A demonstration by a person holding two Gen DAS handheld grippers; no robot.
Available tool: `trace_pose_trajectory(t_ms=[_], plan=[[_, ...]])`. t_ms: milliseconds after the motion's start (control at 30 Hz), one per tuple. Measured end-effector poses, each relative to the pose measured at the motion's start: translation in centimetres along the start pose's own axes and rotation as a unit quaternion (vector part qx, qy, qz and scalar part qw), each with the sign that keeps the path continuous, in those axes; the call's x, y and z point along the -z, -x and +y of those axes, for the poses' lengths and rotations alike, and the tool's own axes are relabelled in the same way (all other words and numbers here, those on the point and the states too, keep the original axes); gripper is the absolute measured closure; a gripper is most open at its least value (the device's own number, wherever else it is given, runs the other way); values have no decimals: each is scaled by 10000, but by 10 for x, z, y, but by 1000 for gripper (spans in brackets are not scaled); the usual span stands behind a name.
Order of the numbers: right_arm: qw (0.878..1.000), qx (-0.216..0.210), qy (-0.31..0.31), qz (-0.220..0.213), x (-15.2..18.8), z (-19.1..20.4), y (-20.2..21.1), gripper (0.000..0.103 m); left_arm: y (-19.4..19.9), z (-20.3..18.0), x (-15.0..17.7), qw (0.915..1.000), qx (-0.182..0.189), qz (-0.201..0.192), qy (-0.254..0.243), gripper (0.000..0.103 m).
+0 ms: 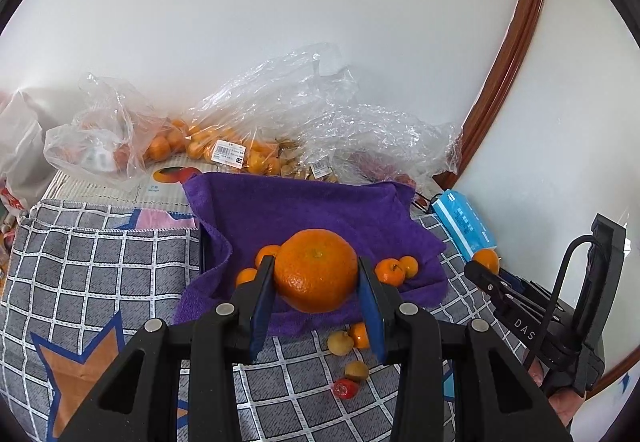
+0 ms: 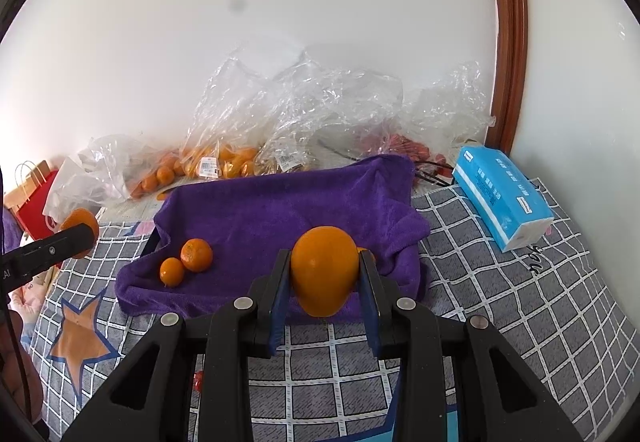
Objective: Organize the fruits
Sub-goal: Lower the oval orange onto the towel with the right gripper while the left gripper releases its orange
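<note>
Both grippers are gripping fruit rn: the left gripper (image 1: 316, 278) is clamping a big orange (image 1: 315, 269), the right gripper (image 2: 325, 278) is squeezing a smooth orange (image 2: 324, 269). Both are hanging just over the purple towel (image 2: 280, 218), w/ 2 small mandarins (image 2: 187, 261) sitting ahead-left of the right one, so the left is prob nearer that pile.

A grey fabric cover with a white grid and orange stars (image 2: 500, 306) is spreading over the supporting surface. A rumpled purple terry towel (image 2: 280, 210) is lying on it, and a blue tissue pack (image 2: 502, 194) is resting near the wall. Two yellowish round fruits (image 1: 340, 342) and a small red fruit (image 1: 346, 388) are sitting directly on the cover. Clear crinkled plastic bags (image 1: 280, 114) are crowding the far edge.
</note>
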State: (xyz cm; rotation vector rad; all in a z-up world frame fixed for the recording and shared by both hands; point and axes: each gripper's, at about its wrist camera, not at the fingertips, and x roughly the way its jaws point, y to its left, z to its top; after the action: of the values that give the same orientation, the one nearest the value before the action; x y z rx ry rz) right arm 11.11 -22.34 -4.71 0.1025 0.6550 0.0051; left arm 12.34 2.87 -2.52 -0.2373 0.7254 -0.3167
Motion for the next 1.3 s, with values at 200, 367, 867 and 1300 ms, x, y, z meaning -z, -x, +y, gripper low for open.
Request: trace_pose_trajectory(t_ms=[200, 367, 867, 1300], plan=[[10000, 16, 0, 14, -6, 1, -5, 71, -6, 3, -8, 10000, 22, -23, 13, 66], [9999, 65, 64, 65, -10, 3, -15, 71, -16, 6, -12, 10000, 38, 14, 21, 66], [9999, 118, -43, 111, -26, -3, -45, 71, -38, 24, -29, 9999, -49, 74, 100, 66], [9999, 86, -15, 87, -38, -4, -64, 71, -52, 34, -38, 9997, -120, 114, 163, 66]])
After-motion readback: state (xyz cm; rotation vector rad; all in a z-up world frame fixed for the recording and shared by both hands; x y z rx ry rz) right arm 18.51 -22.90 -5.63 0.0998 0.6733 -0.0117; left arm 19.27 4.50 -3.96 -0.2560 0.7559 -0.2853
